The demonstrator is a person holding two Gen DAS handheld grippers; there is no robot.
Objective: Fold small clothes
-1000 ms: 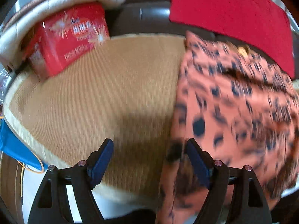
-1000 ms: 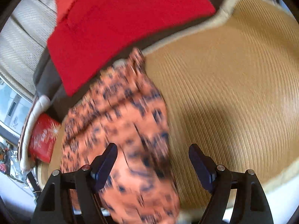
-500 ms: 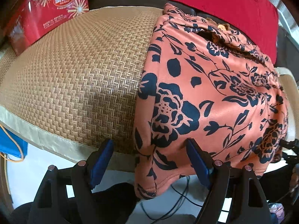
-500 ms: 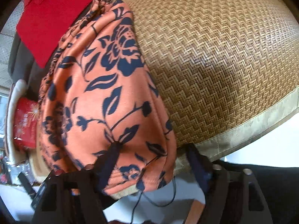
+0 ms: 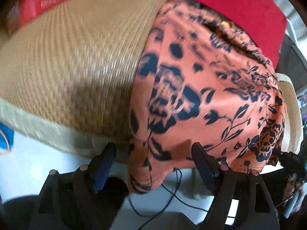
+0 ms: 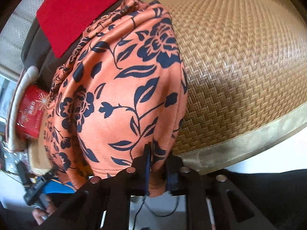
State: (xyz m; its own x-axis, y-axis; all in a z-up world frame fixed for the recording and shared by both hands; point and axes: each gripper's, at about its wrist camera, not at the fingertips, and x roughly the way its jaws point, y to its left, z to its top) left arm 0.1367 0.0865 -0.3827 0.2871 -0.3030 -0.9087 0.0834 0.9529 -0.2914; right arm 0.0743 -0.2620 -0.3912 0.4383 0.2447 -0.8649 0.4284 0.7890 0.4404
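In the right wrist view, the right tool point(image 6: 157, 164) is clenched on the near hem of the garment point(image 6: 122, 99), an orange cloth with a dark blue flower print; a tuck of fabric sits pinched between the two blue-padded fingers point(image 6: 146, 161). In the left wrist view, the left tool point(image 5: 153, 164) stands released, its fingers wide apart, with the hanging corner of the garment point(image 5: 201, 99) between them; the blur hides whether either pad touches it.

Black cables point(image 5: 172, 191) trail over the pale floor below that corner.

The garment lies draped over the front edge of a woven mat point(image 6: 239, 57), covering a strip of it from the near cream border point(image 6: 239, 143) back to the far side, where the cloth bunches into folds. The rest of the mat point(image 5: 76, 67) is bare weave.

Beyond the garment, a red cloth point(image 6: 80, 9) lies over a dark seat back, its near edge just beside the bunched folds. A red box point(image 5: 49, 3) with white starburst print stands at the mat's far corner, and a cream cushion point(image 6: 17, 99) curves around it.
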